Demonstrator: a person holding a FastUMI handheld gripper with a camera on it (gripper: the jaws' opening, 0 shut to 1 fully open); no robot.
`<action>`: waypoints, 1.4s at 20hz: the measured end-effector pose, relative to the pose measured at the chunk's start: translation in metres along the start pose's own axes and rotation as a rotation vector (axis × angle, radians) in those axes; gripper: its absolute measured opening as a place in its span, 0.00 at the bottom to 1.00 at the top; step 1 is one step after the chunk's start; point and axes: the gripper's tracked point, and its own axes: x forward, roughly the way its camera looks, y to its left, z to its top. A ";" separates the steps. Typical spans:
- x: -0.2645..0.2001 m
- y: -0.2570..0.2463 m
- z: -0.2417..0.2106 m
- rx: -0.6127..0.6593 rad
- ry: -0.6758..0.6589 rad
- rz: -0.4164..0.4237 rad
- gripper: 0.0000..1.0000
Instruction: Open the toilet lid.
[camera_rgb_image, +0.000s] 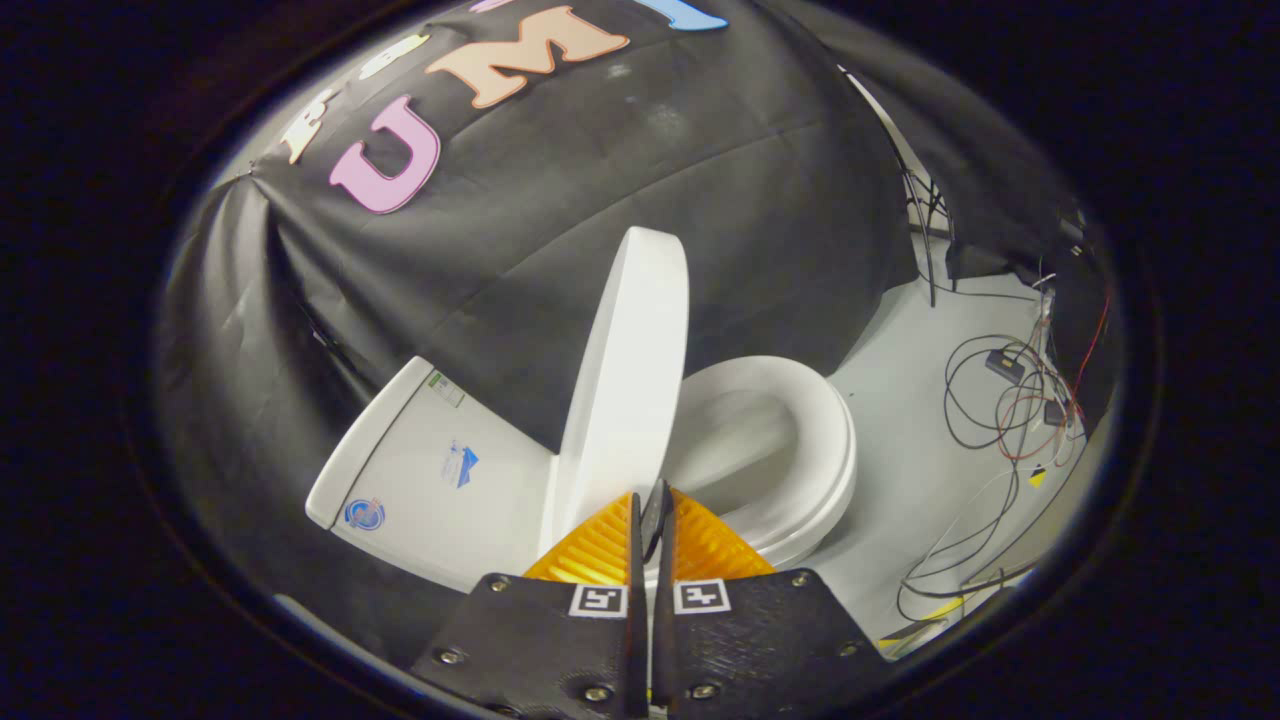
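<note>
While the toilet lid (628, 380) stands raised at frame centre, the gripper (652, 520) at bottom centre points toward it, fingers (600, 548) pressed together, holding nothing.

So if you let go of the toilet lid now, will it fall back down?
Probably not: the toilet lid stands nearly upright above the seat. It looks stiff and smooth, so likely slippery. The gripper has its fingers closed together near the lid's lower edge; a real pinch is unclear.
</note>
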 end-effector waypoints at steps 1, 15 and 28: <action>0.001 0.000 0.002 -0.012 -0.007 -0.001 0.03; 0.003 0.011 0.019 -0.202 -0.085 0.044 0.04; 0.006 0.023 0.033 -0.367 -0.160 0.057 0.04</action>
